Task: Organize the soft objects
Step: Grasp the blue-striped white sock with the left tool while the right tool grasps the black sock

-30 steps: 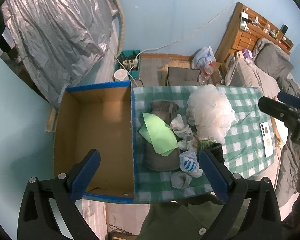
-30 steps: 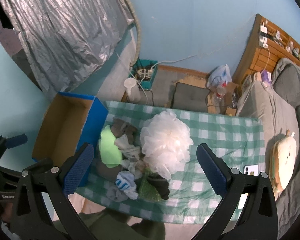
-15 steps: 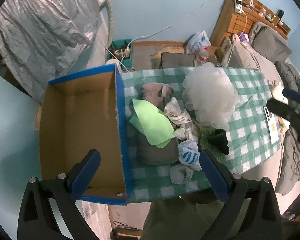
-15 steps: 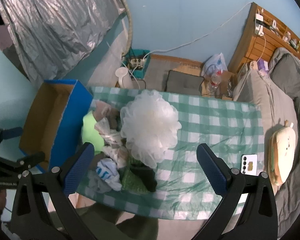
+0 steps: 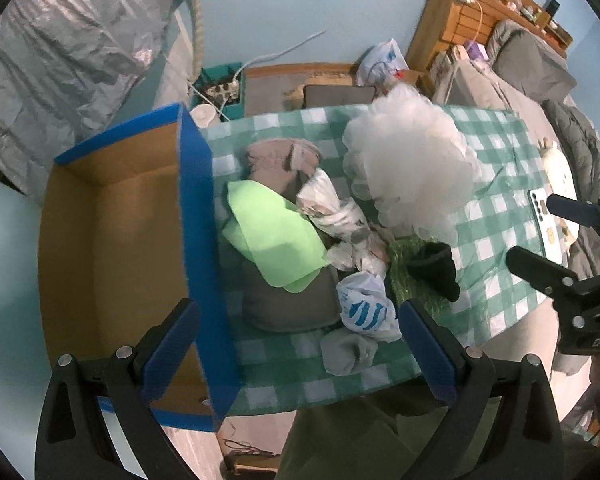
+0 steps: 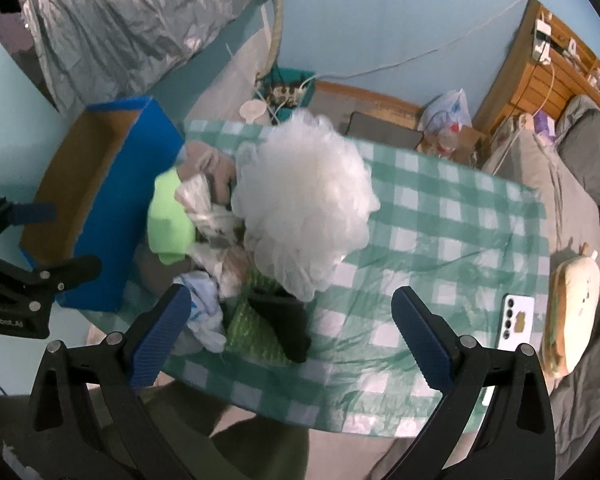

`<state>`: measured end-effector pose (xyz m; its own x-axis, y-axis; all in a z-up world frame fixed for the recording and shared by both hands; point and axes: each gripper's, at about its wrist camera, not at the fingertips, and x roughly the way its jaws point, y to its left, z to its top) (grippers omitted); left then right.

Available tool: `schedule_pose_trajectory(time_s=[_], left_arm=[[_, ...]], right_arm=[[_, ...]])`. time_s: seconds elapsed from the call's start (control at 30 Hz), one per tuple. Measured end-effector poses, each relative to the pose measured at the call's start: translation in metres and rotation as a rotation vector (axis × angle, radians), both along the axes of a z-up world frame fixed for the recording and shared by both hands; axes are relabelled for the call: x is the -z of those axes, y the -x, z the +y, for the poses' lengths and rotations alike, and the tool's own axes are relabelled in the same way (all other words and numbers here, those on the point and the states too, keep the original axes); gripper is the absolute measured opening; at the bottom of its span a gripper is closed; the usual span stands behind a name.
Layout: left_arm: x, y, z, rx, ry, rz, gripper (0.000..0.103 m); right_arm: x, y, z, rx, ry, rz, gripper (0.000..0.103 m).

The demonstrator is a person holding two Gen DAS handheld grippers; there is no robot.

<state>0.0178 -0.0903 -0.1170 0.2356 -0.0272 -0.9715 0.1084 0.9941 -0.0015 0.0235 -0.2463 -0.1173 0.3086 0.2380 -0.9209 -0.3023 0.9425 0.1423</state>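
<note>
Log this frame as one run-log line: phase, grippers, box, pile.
phase: approach, nothing picked | left gripper: open, empty | right gripper: open, empty | cardboard box: empty | soft pile on checked cloth, white mesh pouf on top

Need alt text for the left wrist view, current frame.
The open left gripper hovers above a green-checked table holding a pile of soft items: a white mesh pouf, a lime-green cloth, grey pieces and plastic bags. An empty blue-edged cardboard box stands at the table's left end; the right gripper shows at the right.

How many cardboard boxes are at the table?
1. The cardboard box, blue outside and open on top, stands at the left end of the checked tablecloth, beside the pile. Nothing visible inside.
</note>
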Motion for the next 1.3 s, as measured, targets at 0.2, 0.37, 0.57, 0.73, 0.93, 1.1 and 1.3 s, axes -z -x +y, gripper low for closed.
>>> schedule_pose_trajectory(time_s=[0.2,0.37,0.57,0.73,0.93,1.1,1.3], left_arm=[[0.027,-0.002,-0.011,0.020,0.001,0.049,0.100],[0.049,0.000,-0.019,0.029,-0.004,0.087,0.100],[0.072,0.002,-0.024,0.040,-0.012,0.124,0.100],[0.085,0.004,-0.025,0.039,0.003,0.134,0.100],[0.093,0.008,-0.025,0.039,0.017,0.143,0.100],[0.097,0.005,-0.030,0.043,0.030,0.148,0.100],[0.100,0.002,-0.035,0.044,0.047,0.161,0.098]], right_arm=[[0.037,0.002,-0.001,-0.019,0.025,0.036,0.100],[0.065,0.005,-0.001,-0.038,0.038,0.068,0.096],[0.093,0.006,0.006,-0.070,0.036,0.102,0.091],[0.106,0.004,0.015,-0.106,0.047,0.104,0.088],[0.116,0.002,0.026,-0.142,0.057,0.093,0.079],[0.128,0.003,0.034,-0.164,0.067,0.112,0.055],[0.132,0.004,0.025,-0.142,0.034,0.133,0.040]])
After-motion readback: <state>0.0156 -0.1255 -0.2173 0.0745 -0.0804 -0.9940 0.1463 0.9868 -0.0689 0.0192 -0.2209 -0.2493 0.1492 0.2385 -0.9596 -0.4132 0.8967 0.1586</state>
